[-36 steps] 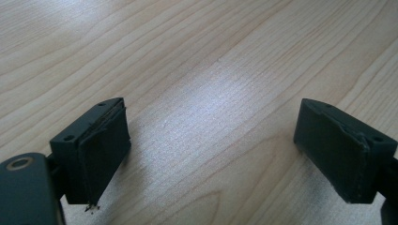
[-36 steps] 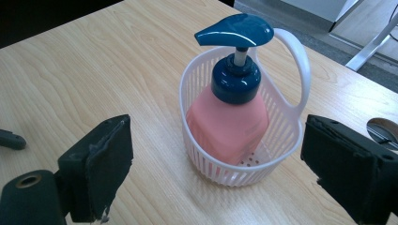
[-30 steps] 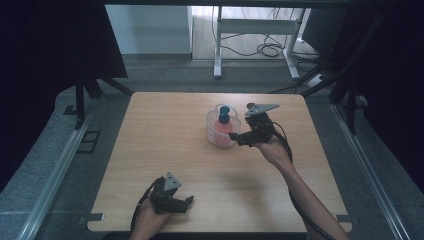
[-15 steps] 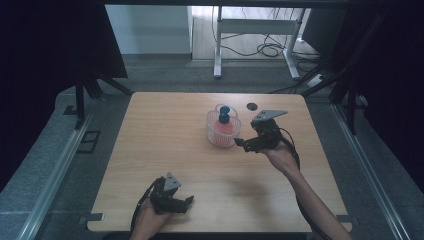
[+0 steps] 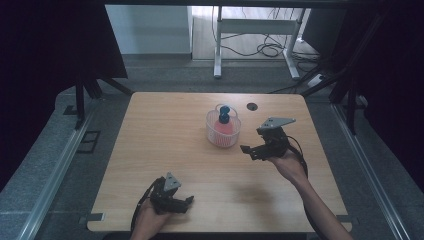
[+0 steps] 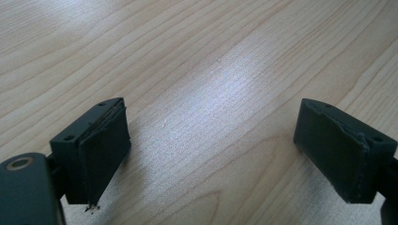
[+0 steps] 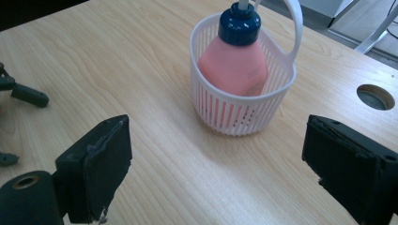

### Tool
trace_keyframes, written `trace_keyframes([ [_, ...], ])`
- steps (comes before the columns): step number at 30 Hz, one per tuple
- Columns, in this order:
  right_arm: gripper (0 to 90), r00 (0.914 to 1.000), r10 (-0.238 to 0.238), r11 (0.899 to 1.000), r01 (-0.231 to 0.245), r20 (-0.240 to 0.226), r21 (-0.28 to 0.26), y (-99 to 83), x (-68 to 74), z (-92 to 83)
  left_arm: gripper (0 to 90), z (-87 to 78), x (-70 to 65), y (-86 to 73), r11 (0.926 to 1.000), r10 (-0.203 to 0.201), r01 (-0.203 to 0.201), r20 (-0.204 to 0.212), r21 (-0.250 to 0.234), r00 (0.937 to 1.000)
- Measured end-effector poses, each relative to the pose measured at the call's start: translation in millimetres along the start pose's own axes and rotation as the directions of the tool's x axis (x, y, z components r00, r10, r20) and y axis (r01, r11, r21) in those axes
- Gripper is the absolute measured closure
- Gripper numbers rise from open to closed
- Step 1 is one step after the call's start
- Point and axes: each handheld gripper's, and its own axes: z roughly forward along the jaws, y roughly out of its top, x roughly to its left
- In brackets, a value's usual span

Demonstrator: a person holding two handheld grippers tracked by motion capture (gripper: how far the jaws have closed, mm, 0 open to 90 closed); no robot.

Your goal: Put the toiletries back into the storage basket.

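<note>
High view showed the white slatted basket (image 5: 223,131) standing upright a little right of the middle of the bench (image 5: 150,145), toward its far half, with a pink bottle (image 5: 223,125) upright inside it, its dark blue cap (image 5: 223,117) poking above the rim. That placing looked like a finished drop: the bottle stood on its base, the basket walls closely around it, so it needed no support. The right tool (image 5: 252,151) hung just right of the basket and apart from it, its jaws wide and holding nothing, pointing left at the basket. The left tool (image 5: 186,202) sat low near the front edge, left of centre, jaws equally spread over bare wood, probably parked there to stay out of the way.

Right gripper view put the basket (image 7: 244,89) between and beyond its two black pads, with the round cable hole (image 7: 375,96) in the bench to the far right. The top of the bottle's nozzle and the crown of the basket handle (image 7: 293,26) were cut off by the upper frame. The bottle's label was too faint to read, and its base was hidden behind the slats.
</note>
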Motion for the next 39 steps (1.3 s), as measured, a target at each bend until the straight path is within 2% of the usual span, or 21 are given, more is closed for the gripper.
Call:
trace_keyframes([
  [27,7.3,0.9994,0.024,1.0,-0.023,0.025,-0.007,-46.4,1.0,-32.7,10.5,0.1,-0.3,0.0,1.0,-0.002,0.002,-0.002,-0.002,1.0],
  [39,4.7,0.9972,0.026,1.0,-0.026,0.071,0.002,-64.8,-1.6,-49.8,10.4,0.1,-0.5,-0.1,1.0,-0.004,0.004,-0.003,-0.002,1.0],
])
